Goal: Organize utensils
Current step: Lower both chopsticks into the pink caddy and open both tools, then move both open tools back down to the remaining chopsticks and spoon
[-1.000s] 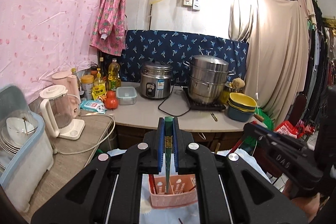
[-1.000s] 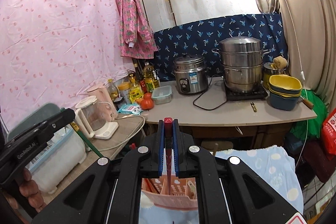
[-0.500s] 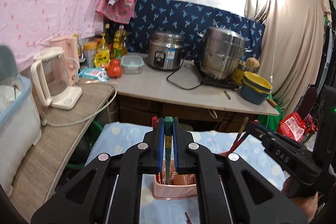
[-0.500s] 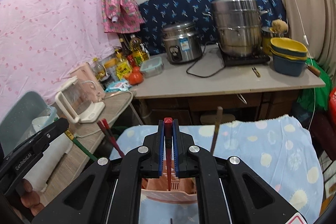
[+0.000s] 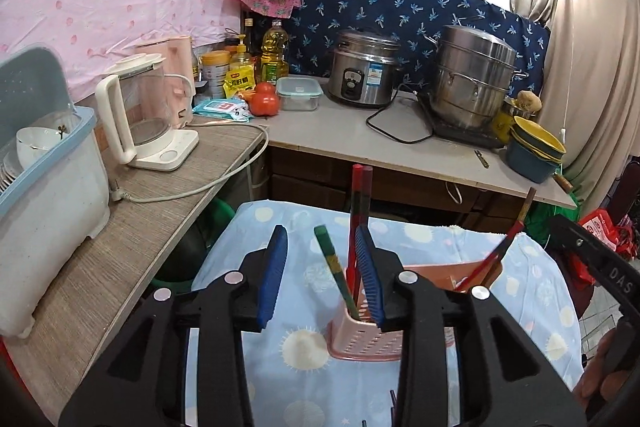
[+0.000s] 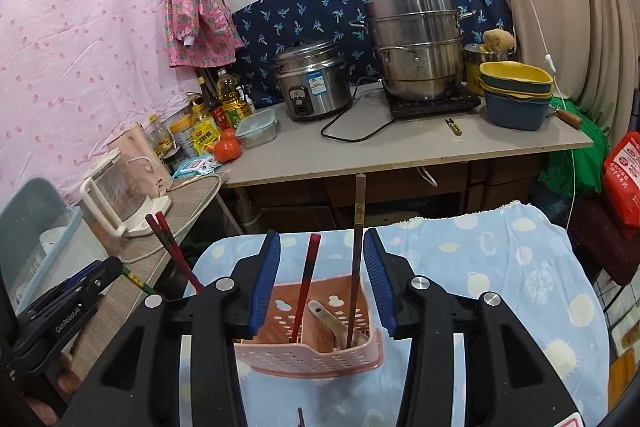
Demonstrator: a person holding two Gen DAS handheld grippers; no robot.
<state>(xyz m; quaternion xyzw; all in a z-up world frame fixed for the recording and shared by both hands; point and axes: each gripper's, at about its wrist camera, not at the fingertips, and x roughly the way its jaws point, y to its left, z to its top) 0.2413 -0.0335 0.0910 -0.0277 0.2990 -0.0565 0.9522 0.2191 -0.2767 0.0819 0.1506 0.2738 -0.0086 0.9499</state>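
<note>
Chopsticks everywhere in that pink perforated holder (image 6: 320,351), low centre of the right wrist view, sitting on the blue spotted cloth (image 6: 500,279)! A red chopstick (image 6: 306,279) leans slightly left in its left compartment, a brown chopstick (image 6: 356,251) stands nearly upright in the right one beside a pale spoon handle (image 6: 326,313). The right gripper (image 6: 320,279) hangs spread wide, blue pads either side of both sticks, neither pad touching them. A red-and-black pair (image 6: 168,251) rises at lower left.

Over to the left wrist view: the holder (image 5: 360,339) sits low centre-right, partly behind one finger. A green chopstick (image 5: 334,271) tilts left in the gap of the left gripper (image 5: 322,275), jaws wide apart, clear of the pads. The red pair (image 5: 358,211) stands just behind the right-hand pad; contact I can't judge.
</note>
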